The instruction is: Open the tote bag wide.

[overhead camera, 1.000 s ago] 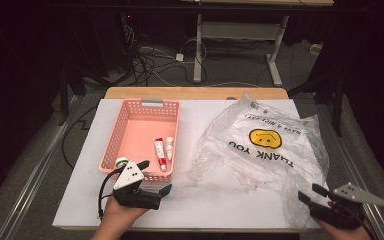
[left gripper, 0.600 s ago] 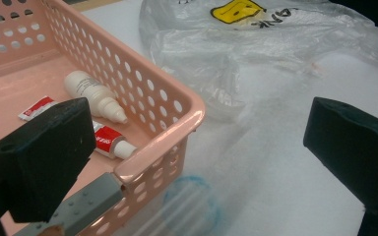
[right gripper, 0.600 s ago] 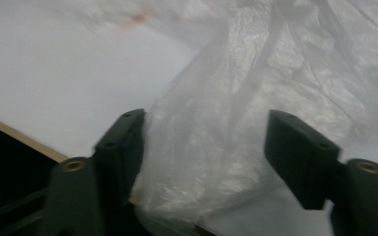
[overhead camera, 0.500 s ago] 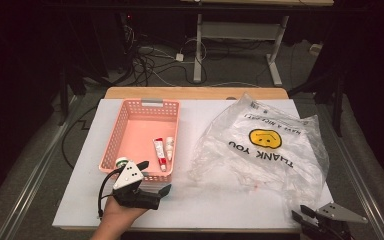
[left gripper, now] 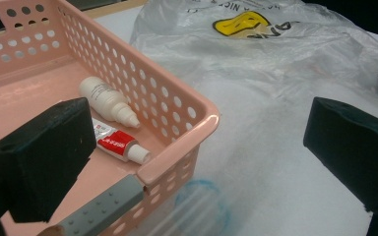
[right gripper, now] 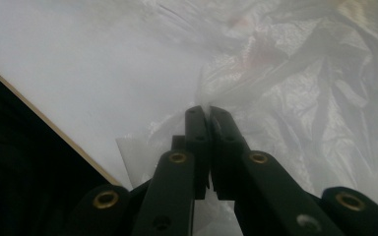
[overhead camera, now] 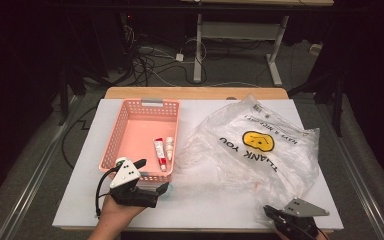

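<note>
A pink perforated basket (overhead camera: 130, 117) stands left of centre and holds a red-and-white tube (overhead camera: 159, 152) beside a small white bottle (overhead camera: 169, 147). My left gripper (overhead camera: 153, 174) hovers open at the basket's front right corner; in its own view the wide jaws frame the rim (left gripper: 197, 115), the tube (left gripper: 115, 142) and the bottle (left gripper: 106, 101). A crumpled clear plastic bag (overhead camera: 260, 150) with a yellow face covers the right half. My right gripper (overhead camera: 270, 211) is at the bag's near corner; its jaws have just been closing and now pinch a fold of the film (right gripper: 204, 109).
The white table top (overhead camera: 210, 210) ends just behind both hands, with dark floor below. A clear object with a blue ring (left gripper: 202, 206) lies beside the basket's near corner. Cables and desk legs (overhead camera: 197, 50) stand beyond the far edge.
The right gripper has slid left along the front edge to the bag's near corner and its jaws have come together. The left gripper has stayed put.
</note>
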`<state>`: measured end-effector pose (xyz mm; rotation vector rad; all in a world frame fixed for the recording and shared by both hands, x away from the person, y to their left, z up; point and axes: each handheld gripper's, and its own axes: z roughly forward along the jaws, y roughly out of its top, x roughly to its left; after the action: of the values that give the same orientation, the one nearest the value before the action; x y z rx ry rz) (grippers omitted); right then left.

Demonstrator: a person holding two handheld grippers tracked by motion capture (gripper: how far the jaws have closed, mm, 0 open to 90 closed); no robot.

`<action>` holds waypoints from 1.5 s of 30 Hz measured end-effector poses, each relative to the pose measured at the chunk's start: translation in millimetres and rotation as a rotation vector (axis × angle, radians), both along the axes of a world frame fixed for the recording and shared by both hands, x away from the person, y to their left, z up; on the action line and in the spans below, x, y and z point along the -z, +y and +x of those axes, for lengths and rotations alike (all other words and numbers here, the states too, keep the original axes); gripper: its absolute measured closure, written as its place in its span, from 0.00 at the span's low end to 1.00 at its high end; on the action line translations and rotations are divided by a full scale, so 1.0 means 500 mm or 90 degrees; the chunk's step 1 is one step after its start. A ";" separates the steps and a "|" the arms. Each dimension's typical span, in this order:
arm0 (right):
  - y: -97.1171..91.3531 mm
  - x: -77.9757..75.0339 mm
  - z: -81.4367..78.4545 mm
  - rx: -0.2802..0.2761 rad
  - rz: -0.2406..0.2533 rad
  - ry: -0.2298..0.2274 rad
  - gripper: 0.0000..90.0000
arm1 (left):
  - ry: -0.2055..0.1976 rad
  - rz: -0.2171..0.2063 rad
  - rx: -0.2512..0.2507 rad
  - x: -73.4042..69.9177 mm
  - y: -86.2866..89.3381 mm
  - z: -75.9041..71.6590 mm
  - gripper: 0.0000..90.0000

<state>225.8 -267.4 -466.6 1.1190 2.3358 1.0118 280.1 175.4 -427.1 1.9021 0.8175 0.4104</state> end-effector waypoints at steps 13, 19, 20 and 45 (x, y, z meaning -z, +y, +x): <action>0.123 0.013 0.044 -0.073 0.006 0.011 0.90 | -0.003 -0.011 -0.002 0.000 0.006 0.001 0.00; 0.085 -0.027 0.027 -0.059 0.083 -0.019 0.71 | -0.001 -0.022 -0.009 0.001 0.009 0.002 0.00; 0.079 -0.039 0.023 -0.058 0.093 -0.031 0.69 | -0.001 -0.023 -0.010 0.002 0.009 0.002 0.00; 0.095 -0.107 0.238 -0.064 0.082 -0.096 0.58 | -0.007 -0.024 -0.032 0.011 0.016 -0.015 0.00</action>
<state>345.0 -220.1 -413.0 0.9418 2.2522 1.2526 272.9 183.5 -432.7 1.8454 0.8616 0.4325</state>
